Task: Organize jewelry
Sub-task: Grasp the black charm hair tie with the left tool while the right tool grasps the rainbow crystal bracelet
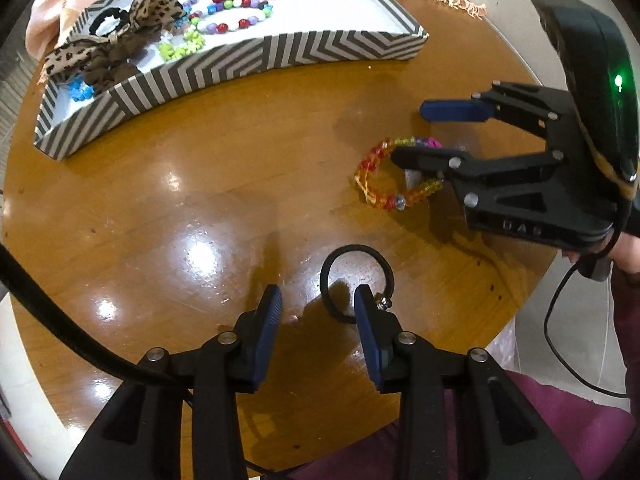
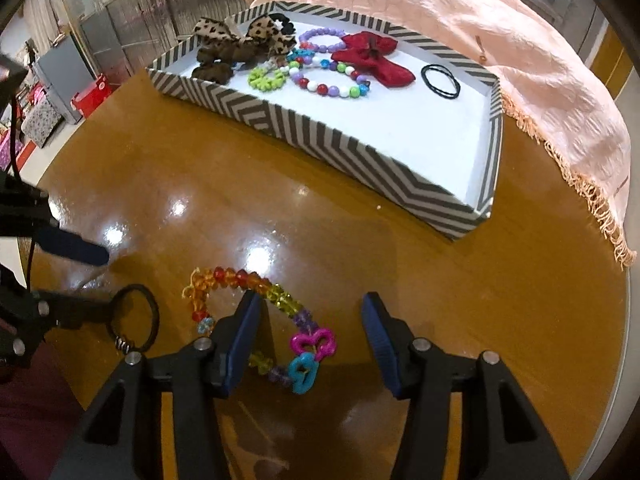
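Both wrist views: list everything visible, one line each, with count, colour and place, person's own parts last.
Table: one, glossy brown wood, round.
Box: one, grey-and-white chevron, shallow, far side of table.
Bows: two leopard-print, box's left end.
Red bow: one, in box.
Bead bracelets: several, purple, green, multicolour, mid-box.
Thin black bands: a pair, box's right part.
Cloth: one, peach, fringed, behind box.
Rainbow bracelet: one, on table; right tool's fingers straddle one side.
Black hair tie: one, on table at left tool's tip.
Left tool: black, blue pads, open.
Right tool: same, open.
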`<state>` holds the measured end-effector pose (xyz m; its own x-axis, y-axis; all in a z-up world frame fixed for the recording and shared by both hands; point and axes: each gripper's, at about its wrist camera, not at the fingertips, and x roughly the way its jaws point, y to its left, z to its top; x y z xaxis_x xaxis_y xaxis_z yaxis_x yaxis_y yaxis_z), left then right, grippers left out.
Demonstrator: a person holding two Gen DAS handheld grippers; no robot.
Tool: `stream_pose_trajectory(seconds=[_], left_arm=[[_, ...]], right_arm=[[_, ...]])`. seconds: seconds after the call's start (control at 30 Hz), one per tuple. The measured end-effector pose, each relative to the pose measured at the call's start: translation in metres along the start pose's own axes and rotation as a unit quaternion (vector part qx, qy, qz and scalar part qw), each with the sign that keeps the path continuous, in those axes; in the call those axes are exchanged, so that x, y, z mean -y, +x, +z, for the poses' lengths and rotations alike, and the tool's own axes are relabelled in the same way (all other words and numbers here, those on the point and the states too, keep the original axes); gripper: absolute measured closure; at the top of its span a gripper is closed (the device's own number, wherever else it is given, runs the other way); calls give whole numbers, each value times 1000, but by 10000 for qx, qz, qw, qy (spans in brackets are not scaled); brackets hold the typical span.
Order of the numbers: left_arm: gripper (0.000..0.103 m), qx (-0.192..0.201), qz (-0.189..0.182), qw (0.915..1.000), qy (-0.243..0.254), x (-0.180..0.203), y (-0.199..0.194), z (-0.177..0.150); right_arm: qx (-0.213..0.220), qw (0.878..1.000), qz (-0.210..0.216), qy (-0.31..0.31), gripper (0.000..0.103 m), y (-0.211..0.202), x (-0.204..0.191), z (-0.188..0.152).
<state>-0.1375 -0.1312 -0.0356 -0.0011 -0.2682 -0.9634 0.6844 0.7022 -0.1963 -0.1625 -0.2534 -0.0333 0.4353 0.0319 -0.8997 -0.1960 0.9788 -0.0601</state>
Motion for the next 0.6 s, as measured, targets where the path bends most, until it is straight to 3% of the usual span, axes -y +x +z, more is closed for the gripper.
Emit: stream_pose_trajectory(seconds=[0.2, 0.37, 0.4, 0.5, 0.6], left_arm=[[75, 8, 47, 9999, 144, 7, 6, 1], [75, 43, 135, 9995, 283, 18, 10, 7], [76, 82, 167, 9993, 312, 21, 10, 8], [101, 195, 239, 9986, 440, 27, 13, 12], [103, 202, 34, 9992, 333, 22, 17, 17]], right_arm=[[51, 10000, 3, 19, 51, 3, 3, 2], [199, 9997, -73, 146, 87, 0, 3, -1], [215, 9996, -105, 160, 92, -1, 3, -1], [250, 9993, -120, 247, 94, -1, 3, -3], [287, 9989, -50, 372, 94, -4, 4, -7]])
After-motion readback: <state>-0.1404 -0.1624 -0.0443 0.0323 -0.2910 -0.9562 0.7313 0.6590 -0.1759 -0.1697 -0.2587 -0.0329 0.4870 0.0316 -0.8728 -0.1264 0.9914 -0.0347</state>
